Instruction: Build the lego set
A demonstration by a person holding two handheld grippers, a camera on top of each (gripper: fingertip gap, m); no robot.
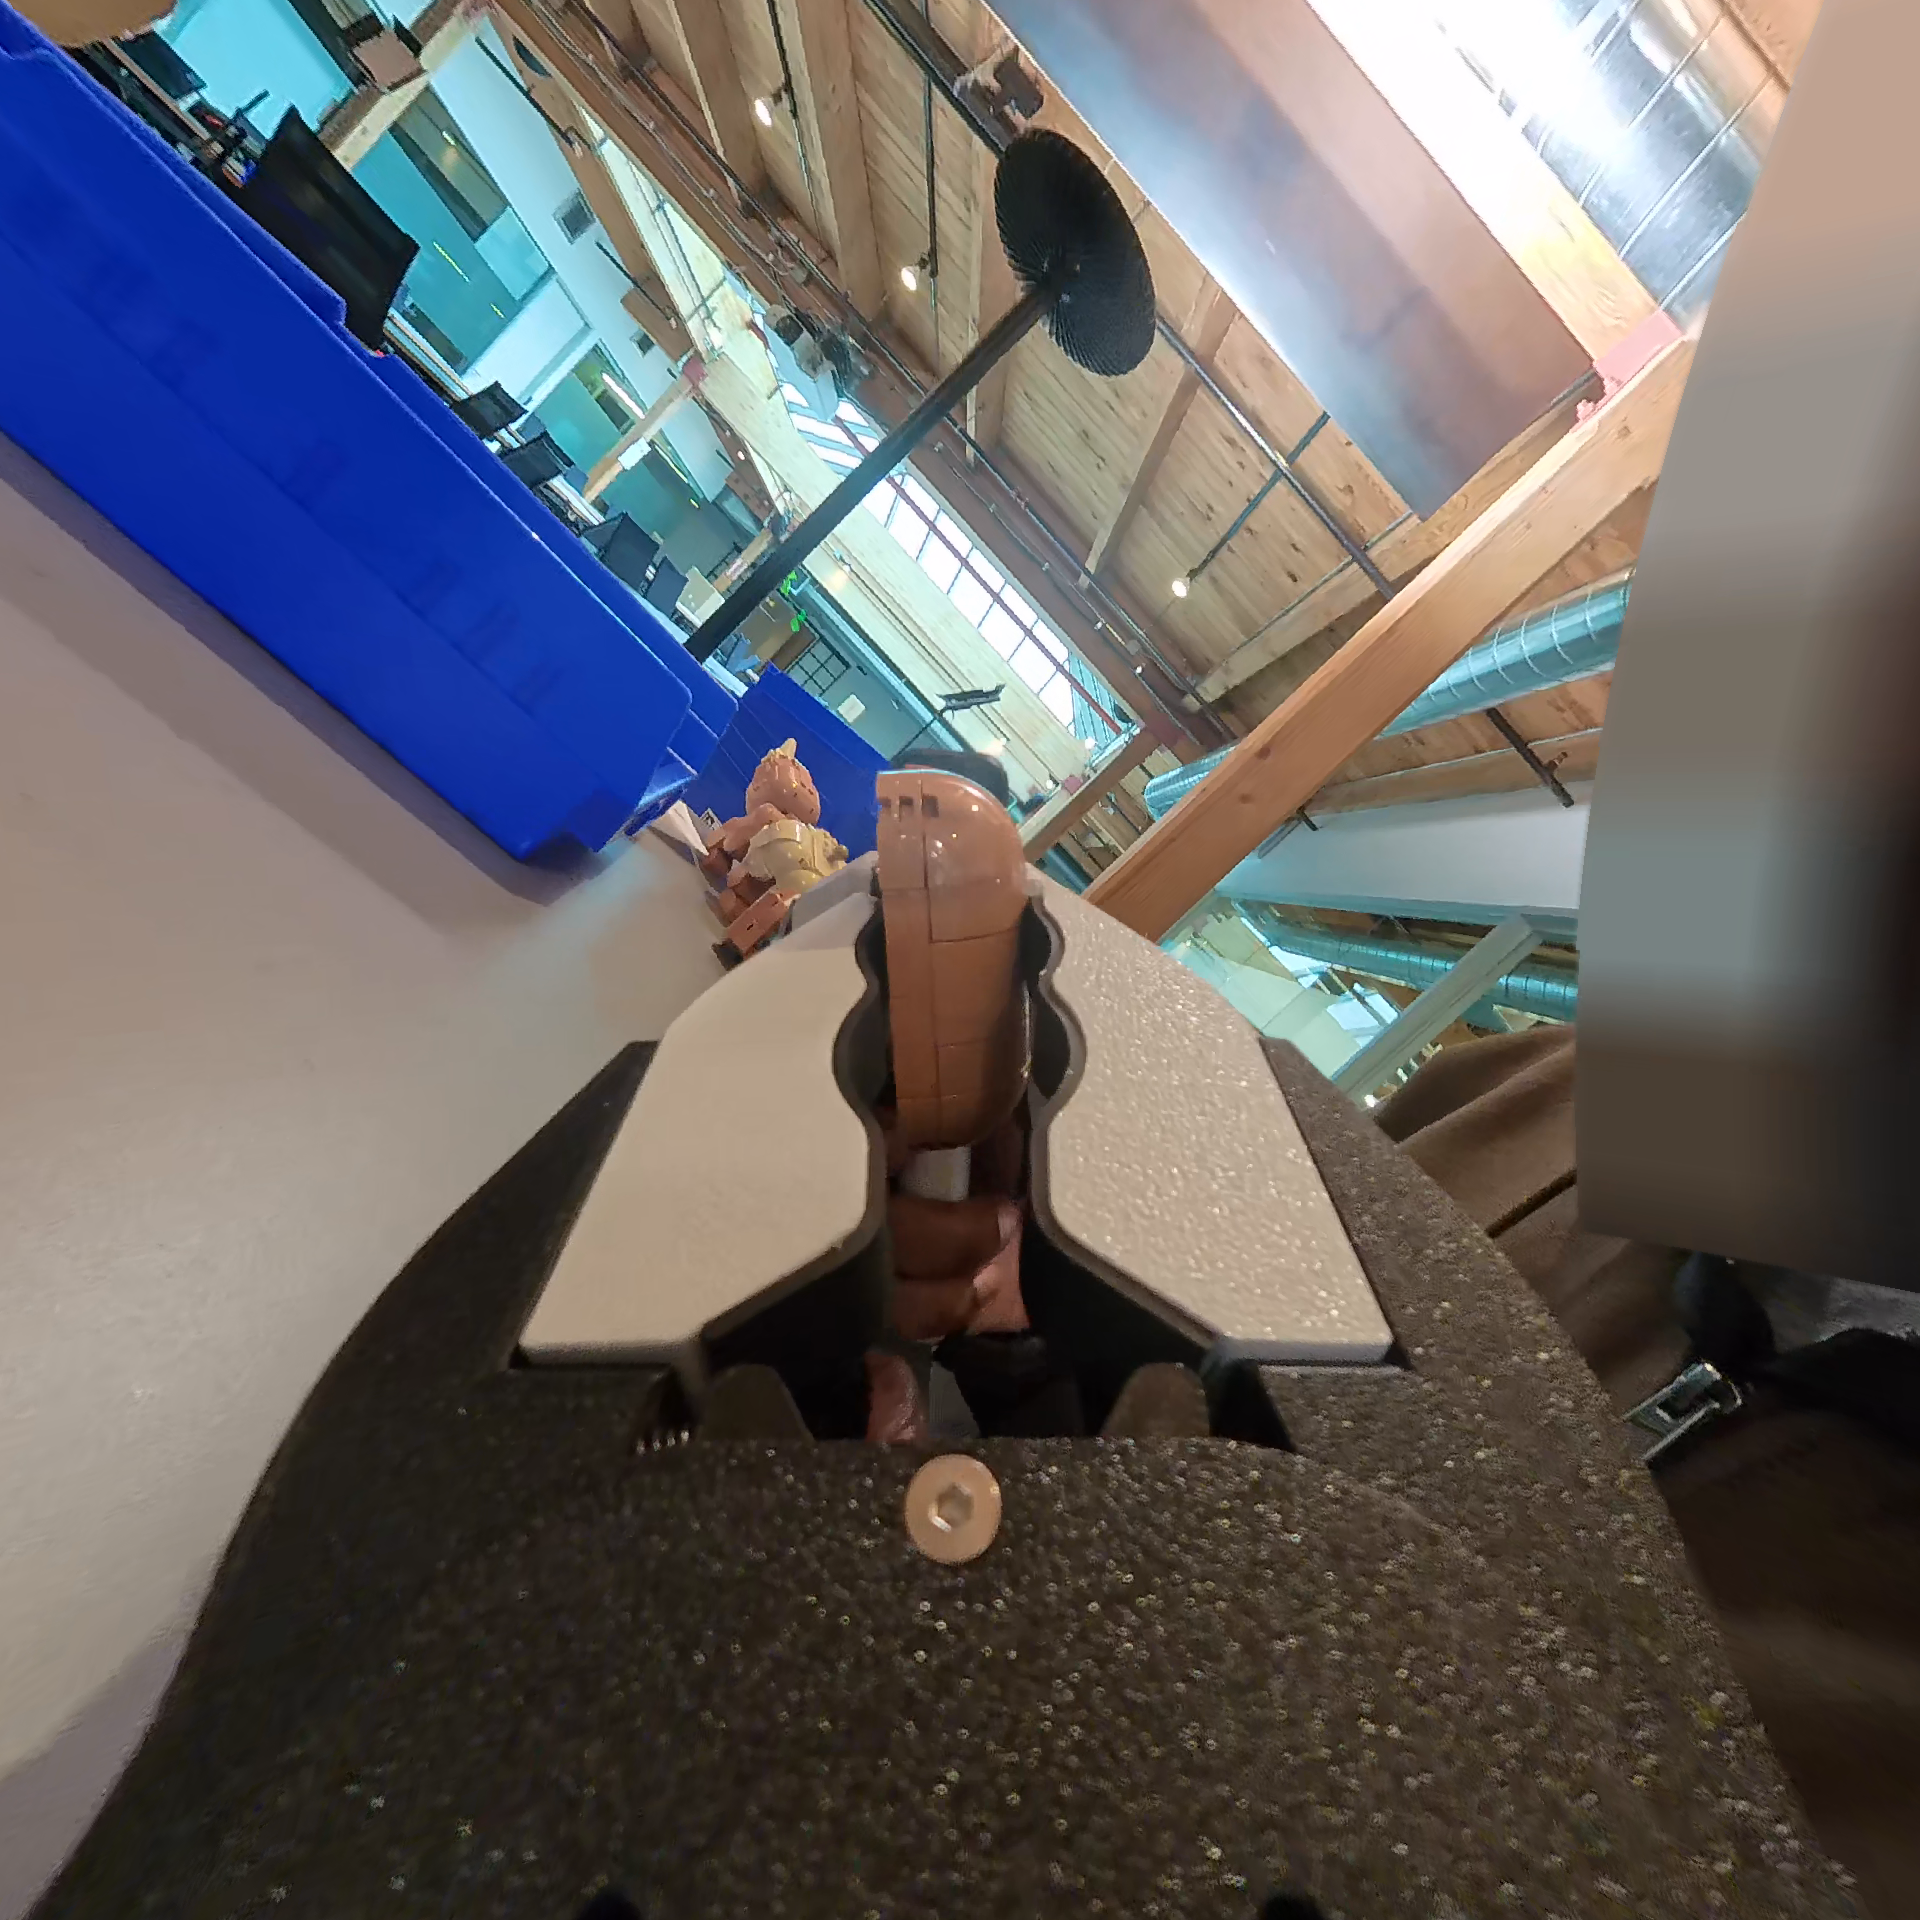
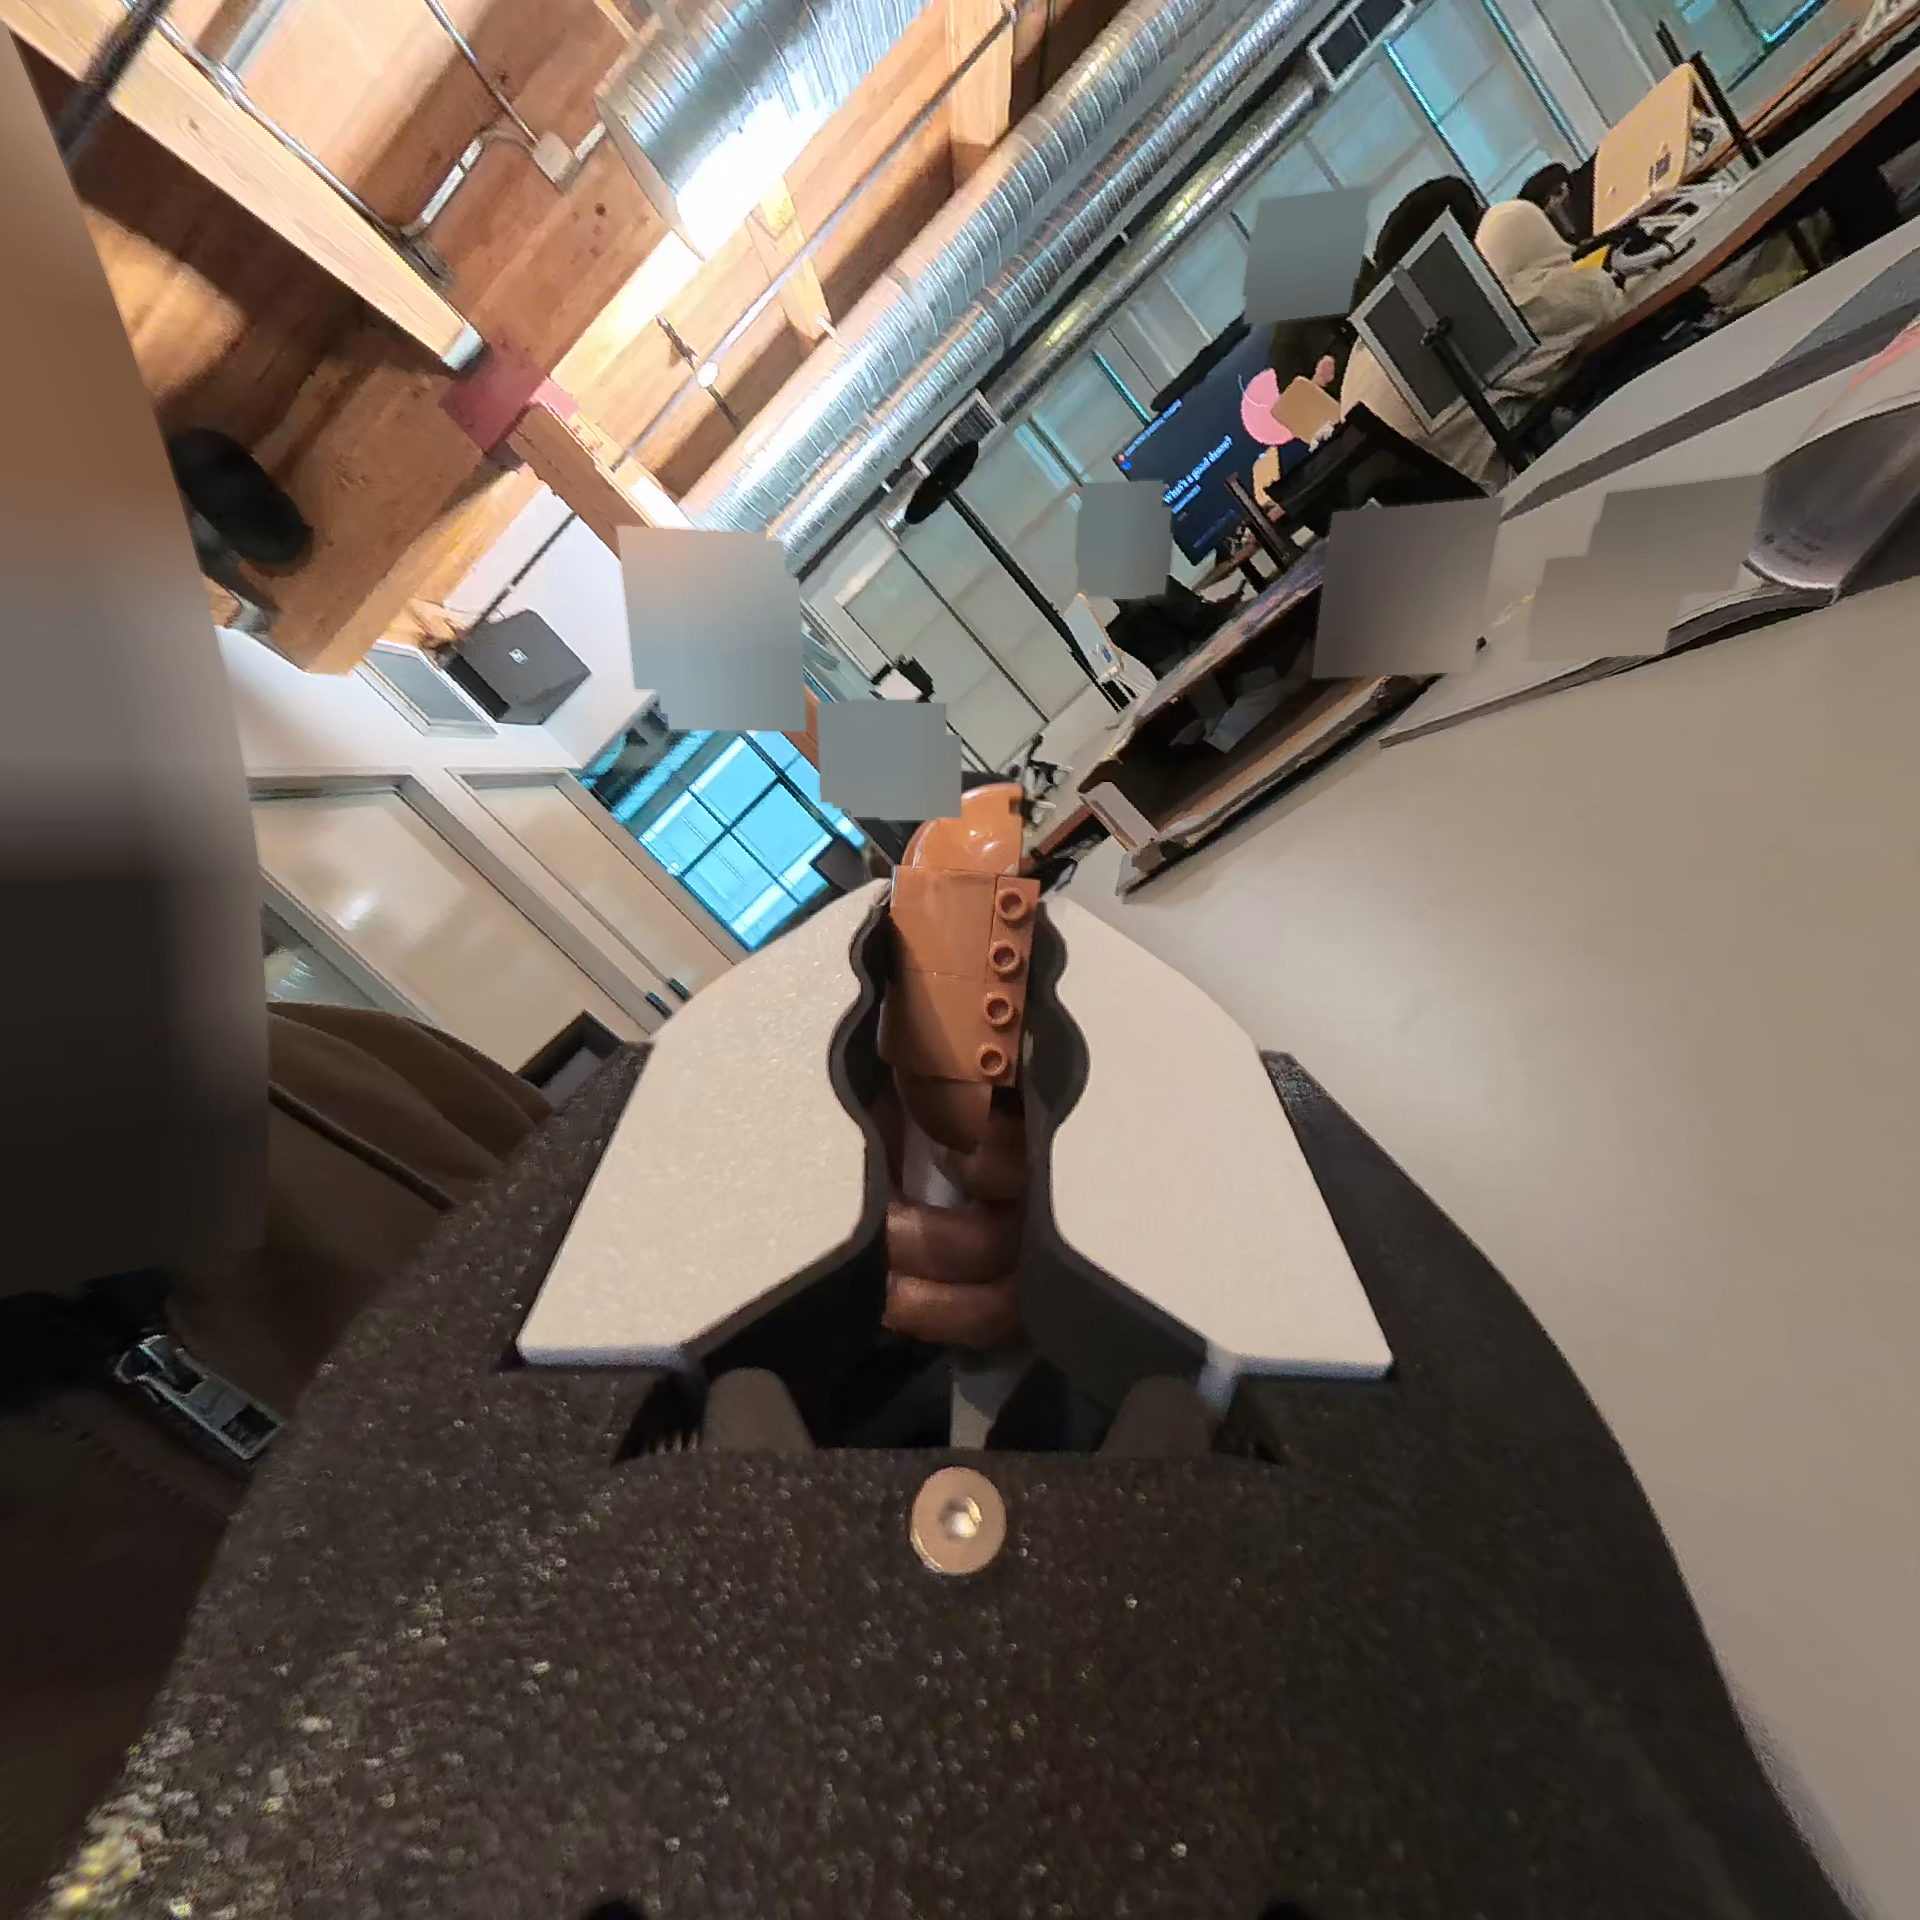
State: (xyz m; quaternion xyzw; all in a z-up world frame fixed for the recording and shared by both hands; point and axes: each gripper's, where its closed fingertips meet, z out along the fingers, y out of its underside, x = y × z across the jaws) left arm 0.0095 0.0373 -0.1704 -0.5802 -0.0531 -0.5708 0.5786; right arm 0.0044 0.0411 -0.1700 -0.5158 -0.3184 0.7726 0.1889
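Left claw (image 1: 951,935) is pinching a tan lego piece (image 1: 951,883) between its two grey fingers (image 1: 727,1143), the piece standing upright in the narrow gap and its rounded top poking out past the fingertips. Lower in the same gap, darker brown rounded parts and a small white part are showing, though how they are joined is hard to tell. Right claw (image 2: 961,925) is likewise clamping a brown lego assembly (image 2: 961,966): an orange-brown block with a row of four studs is facing toward the right finger (image 2: 1174,1143), a curved piece is rising above it, and stacked dark brown rounded segments are sitting deeper between the fingers.

Both claws are tilting upward, so much of each view is taking in wooden ceiling beams and silver ducts. In the left wrist view a pale bench (image 1: 260,987) is running along the left side, carrying blue bins (image 1: 312,499), and near the bins' end small tan lego figures (image 1: 774,831) are standing on the bench, well apart from the held piece. In the right wrist view a grey bench (image 2: 1507,1039) is stretching off to the right with an open booklet (image 2: 1818,540) lying at its far end.
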